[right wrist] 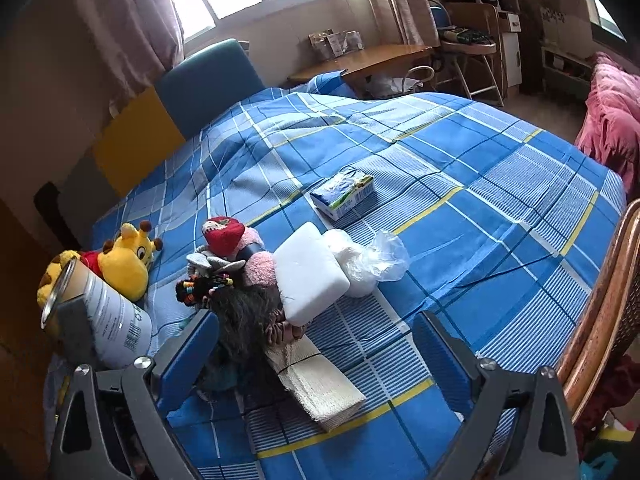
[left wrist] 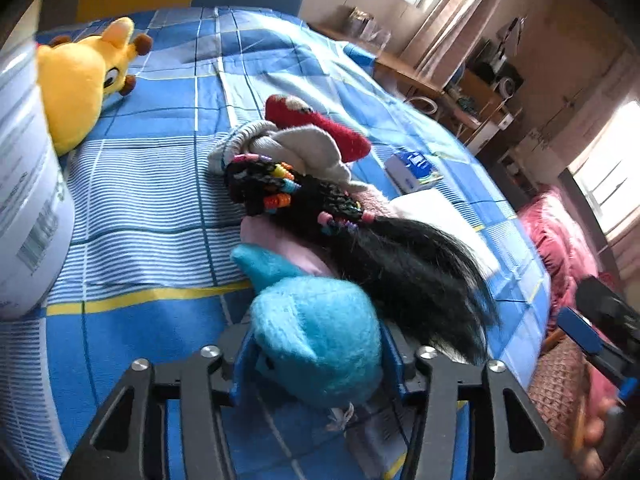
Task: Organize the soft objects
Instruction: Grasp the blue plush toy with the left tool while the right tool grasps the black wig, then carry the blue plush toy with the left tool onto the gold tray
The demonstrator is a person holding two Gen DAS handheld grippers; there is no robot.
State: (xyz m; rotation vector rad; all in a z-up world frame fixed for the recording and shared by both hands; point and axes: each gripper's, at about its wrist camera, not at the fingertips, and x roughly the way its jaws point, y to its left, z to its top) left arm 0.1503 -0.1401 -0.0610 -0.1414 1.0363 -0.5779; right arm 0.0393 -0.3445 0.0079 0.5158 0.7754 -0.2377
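My left gripper (left wrist: 316,356) is shut on a turquoise plush toy (left wrist: 320,332) and holds it at the near end of a pile of soft things on the blue checked bed (left wrist: 152,200). The pile holds a black wig with coloured beads (left wrist: 320,208), a grey sock (left wrist: 304,148), a red knitted item (left wrist: 320,124) and something pink (left wrist: 280,240). A yellow giraffe plush (left wrist: 84,76) lies at the far left. My right gripper (right wrist: 320,356) is open and empty above a cream folded cloth (right wrist: 320,380). The pile (right wrist: 228,276) shows left of it.
A white tin can (right wrist: 112,320) stands at the left of the bed, next to the giraffe (right wrist: 128,256). A white foam block (right wrist: 308,276), a clear plastic bag (right wrist: 376,260) and a tissue pack (right wrist: 344,192) lie mid-bed. A wicker chair (right wrist: 608,292) stands at the right.
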